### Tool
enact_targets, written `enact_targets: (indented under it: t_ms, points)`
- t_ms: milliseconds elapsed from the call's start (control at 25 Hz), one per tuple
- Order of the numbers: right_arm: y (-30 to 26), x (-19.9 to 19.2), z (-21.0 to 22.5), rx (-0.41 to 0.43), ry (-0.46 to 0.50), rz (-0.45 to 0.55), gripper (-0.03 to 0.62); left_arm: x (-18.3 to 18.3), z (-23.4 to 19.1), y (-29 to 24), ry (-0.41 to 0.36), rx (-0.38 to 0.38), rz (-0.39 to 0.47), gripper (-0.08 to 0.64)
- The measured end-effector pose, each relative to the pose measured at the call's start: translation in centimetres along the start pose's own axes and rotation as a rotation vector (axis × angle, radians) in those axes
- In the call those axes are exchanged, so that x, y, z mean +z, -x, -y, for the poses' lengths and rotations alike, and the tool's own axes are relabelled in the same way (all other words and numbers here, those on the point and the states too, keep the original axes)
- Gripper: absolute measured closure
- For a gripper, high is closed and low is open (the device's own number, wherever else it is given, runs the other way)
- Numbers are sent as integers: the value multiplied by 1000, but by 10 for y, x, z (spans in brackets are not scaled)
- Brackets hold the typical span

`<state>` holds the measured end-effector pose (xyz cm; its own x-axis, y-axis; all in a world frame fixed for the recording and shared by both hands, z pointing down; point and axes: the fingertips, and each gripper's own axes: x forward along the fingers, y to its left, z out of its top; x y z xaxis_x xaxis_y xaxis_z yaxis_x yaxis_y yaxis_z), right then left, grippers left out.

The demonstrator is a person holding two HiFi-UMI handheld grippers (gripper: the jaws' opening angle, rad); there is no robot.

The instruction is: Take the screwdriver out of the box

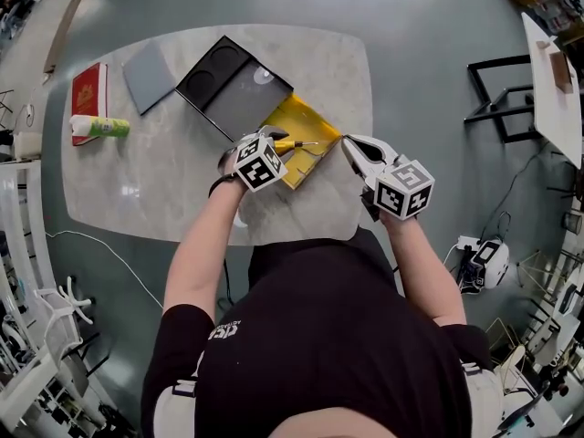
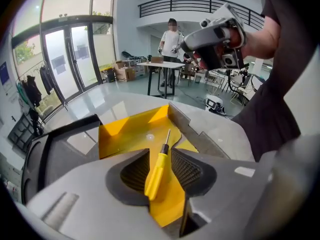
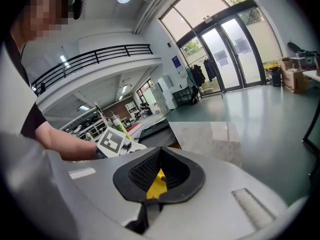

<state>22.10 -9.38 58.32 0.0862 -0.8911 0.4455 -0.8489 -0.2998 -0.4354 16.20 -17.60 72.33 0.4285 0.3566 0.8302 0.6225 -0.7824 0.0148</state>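
Note:
A small screwdriver (image 1: 297,144) with a yellow handle and thin metal shaft lies in the open yellow box (image 1: 294,117) near the middle of the marble table. My left gripper (image 1: 281,140) reaches down into the box. In the left gripper view the screwdriver (image 2: 157,171) lies between the spread jaws of the left gripper (image 2: 160,151), on the box floor (image 2: 130,129), and the pads do not press on it. My right gripper (image 1: 347,142) hovers at the box's right corner with its jaws together. In the right gripper view (image 3: 161,156) a sliver of yellow shows through the hollow between the pads.
A black tray (image 1: 233,89) with round recesses adjoins the box's far left side. A grey sheet (image 1: 149,76), a red booklet (image 1: 88,94) and a green-and-white tube (image 1: 100,128) lie further left. A person (image 2: 170,36) stands by a distant table.

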Motion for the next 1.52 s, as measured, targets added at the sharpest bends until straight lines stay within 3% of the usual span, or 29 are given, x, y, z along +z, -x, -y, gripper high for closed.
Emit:
enact_targets:
  t_ms: [480,680,760,880,1280,1520]
  points:
    - [20,-8,18,-27,-26,2,581,-20,10,-37,-147,-1,-180,419]
    - [28,-12,25,-36,-44,2,580,-23,13,-42,-166,-15,-232,421]
    - [28,-13,27,-39,-51,2,580,-23,15,-43,-173,-27,-239,479]
    - [26,-12,23,-33,-54,5,580,-23,17,-42,-182,-26,-249,482]
    - [19,2,5,0,-23,23,580,13,10,-1,-87,35,-110,482]
    - [8,12,-19,23,8,36,580,24,2,56,-32,131,0,483]
